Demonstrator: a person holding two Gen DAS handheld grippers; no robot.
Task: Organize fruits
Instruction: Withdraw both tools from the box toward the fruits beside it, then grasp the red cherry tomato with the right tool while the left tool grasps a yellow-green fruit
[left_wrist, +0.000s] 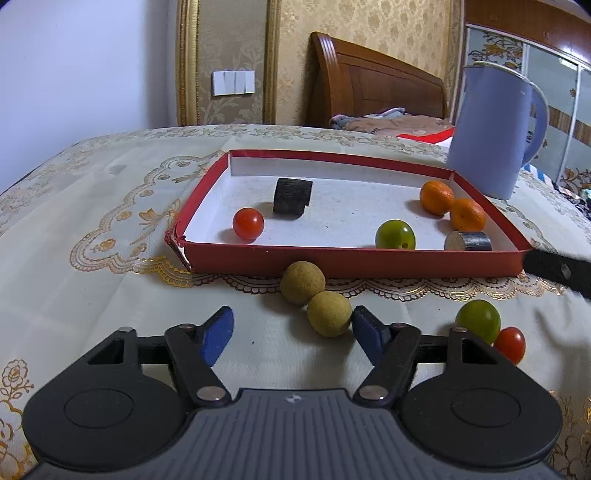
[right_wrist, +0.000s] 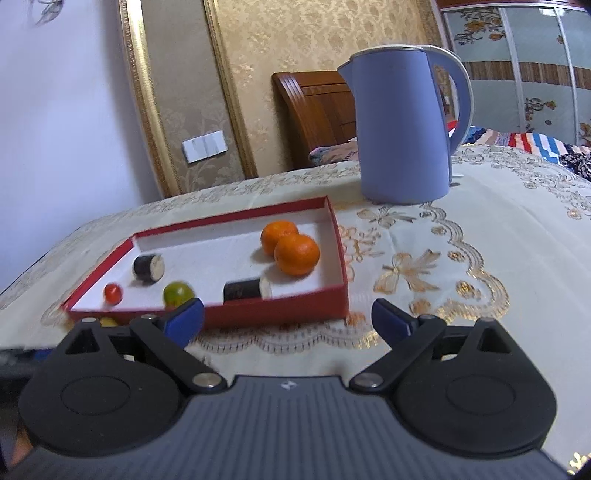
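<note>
A red tray (left_wrist: 354, 263) with a white floor holds a red tomato (left_wrist: 248, 223), a green fruit (left_wrist: 395, 235), two oranges (left_wrist: 437, 196) and two dark cylinders (left_wrist: 292, 194). In front of it on the cloth lie two tan fruits (left_wrist: 328, 314), a green fruit (left_wrist: 478, 320) and a red tomato (left_wrist: 509, 344). My left gripper (left_wrist: 291, 334) is open, its right finger beside the nearer tan fruit. My right gripper (right_wrist: 287, 321) is open and empty before the tray (right_wrist: 280, 312); the oranges (right_wrist: 296, 254) show beyond.
A lilac kettle (left_wrist: 493, 133) stands behind the tray's right corner, also in the right wrist view (right_wrist: 404, 125). The embroidered cloth (left_wrist: 92, 206) covers the table. A wooden headboard (left_wrist: 373, 85) and wall lie beyond. A black gripper part (left_wrist: 557, 273) enters at the right.
</note>
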